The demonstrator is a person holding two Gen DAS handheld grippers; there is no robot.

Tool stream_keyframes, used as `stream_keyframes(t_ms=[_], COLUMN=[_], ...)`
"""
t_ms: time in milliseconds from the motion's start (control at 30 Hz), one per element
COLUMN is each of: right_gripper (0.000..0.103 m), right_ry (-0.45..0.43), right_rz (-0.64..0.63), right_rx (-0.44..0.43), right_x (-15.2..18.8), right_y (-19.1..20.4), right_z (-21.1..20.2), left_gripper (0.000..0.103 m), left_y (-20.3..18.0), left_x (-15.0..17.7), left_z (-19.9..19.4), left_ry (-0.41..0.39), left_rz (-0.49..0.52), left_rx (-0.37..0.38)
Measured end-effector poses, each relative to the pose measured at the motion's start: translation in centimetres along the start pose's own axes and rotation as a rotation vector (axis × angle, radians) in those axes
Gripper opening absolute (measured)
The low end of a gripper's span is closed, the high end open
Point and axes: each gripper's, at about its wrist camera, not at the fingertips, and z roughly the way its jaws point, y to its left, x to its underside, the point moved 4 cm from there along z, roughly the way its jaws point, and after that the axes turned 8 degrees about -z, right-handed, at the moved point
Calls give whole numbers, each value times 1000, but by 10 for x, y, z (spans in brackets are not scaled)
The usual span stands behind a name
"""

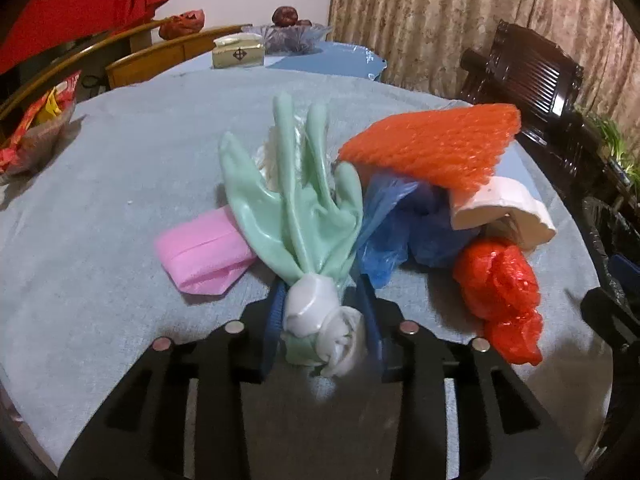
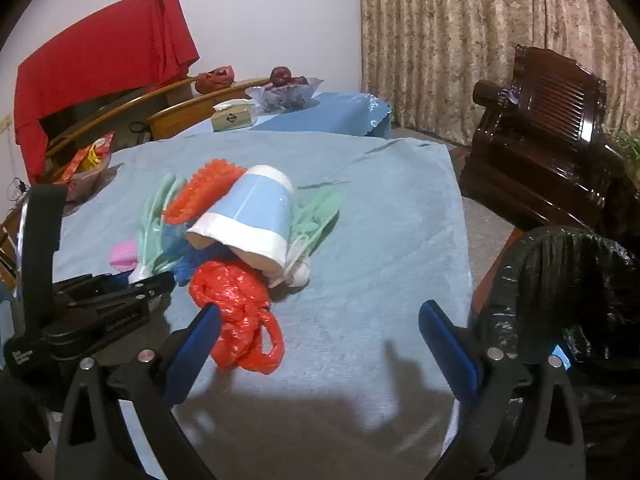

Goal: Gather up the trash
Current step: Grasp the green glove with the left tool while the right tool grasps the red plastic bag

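Note:
A pile of trash lies on the blue tablecloth (image 2: 380,220). My left gripper (image 1: 322,292) is shut on the white rolled cuff of a green rubber glove (image 1: 296,208), one blue pad on each side. Beside the glove lie a pink packet (image 1: 200,252), a blue plastic bag (image 1: 400,232), an orange foam net (image 1: 432,144), a tipped paper cup (image 2: 252,216) and a knotted red plastic bag (image 2: 232,292). My right gripper (image 2: 320,316) stands open above the cloth, holding nothing. Its left finger is close beside the red bag. A second green glove (image 2: 320,208) lies behind the cup.
A bin lined with a black bag (image 2: 560,280) stands off the table's right edge, near my right gripper. A dark wooden chair (image 2: 552,128) is behind it. At the far end sit a tissue box (image 1: 238,52), a glass fruit bowl (image 1: 288,34) and a snack bowl (image 1: 36,132).

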Motion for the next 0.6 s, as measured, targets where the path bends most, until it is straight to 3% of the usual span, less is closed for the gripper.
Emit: stream_keyframes(t_ms=[300, 600], right_gripper=[96, 87], right_ry=[6, 45], right_rz=[-33, -57], right_rx=[-41, -46], right_x=[-2, -7], right_y=[24, 41], right_z=[10, 37], left_gripper=[32, 32], left_y=[8, 22], left_x=[7, 11], left_z=[-42, -55], left_ry=[-67, -82], left_rz=[-20, -41], left_rx=[22, 16])
